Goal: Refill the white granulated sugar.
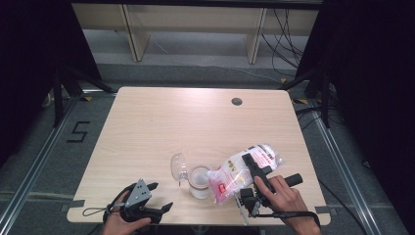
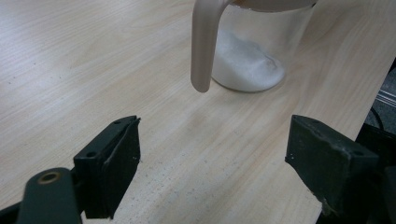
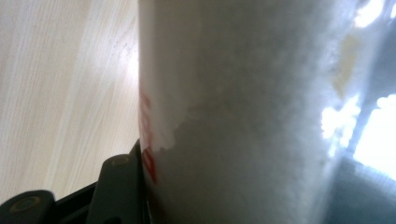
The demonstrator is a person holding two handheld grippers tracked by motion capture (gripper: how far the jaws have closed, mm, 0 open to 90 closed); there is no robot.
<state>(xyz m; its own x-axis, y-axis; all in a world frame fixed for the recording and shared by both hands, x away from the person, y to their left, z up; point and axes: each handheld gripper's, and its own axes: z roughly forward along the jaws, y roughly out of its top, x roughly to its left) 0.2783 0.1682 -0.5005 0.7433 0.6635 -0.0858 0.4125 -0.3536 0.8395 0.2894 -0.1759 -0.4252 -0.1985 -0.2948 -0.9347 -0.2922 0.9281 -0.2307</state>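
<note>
Near edge of the pale wooden table (image 1: 147, 127), left: black two-jaw left gripper (image 1: 161, 198) with grey three-cornered plate on top, held in the person's left hand (image 1: 117, 224). It lies low over the tabletop, jaws spread wide, nothing between them. In the left gripper view its two black pads (image 2: 114, 163) frame bare wood, with the jar just beyond.

Near edge, right: black two-jaw right gripper (image 1: 254, 164), held in the person's right hand (image 1: 284, 196), a cable trailing from it. Its jaws are clamped on a clear plastic bag of white granules with red print (image 1: 242, 171). The bag is raised off the table and tilted, its lower end dipping toward the jar mouth. In the right gripper view the plastic bag (image 3: 243, 116) presses close to the lens, red lettering at its left edge, one black jaw against its lower side.

Between the grippers, slightly farther in: small clear glass jar (image 1: 199, 182), upright on the table, a shallow layer of white granules heaped at its bottom. Its hinged clear lid (image 1: 177, 166) stands open, tipped to the left. In the left gripper view the glass jar (image 2: 254, 51) shows a beige curved handle (image 2: 204, 46) hanging down its front.

Far side of table: round dark grommet hole (image 1: 237, 101), well apart from everything.

Beyond the table: grey floor, pale wooden shelf frame (image 1: 195, 29).
</note>
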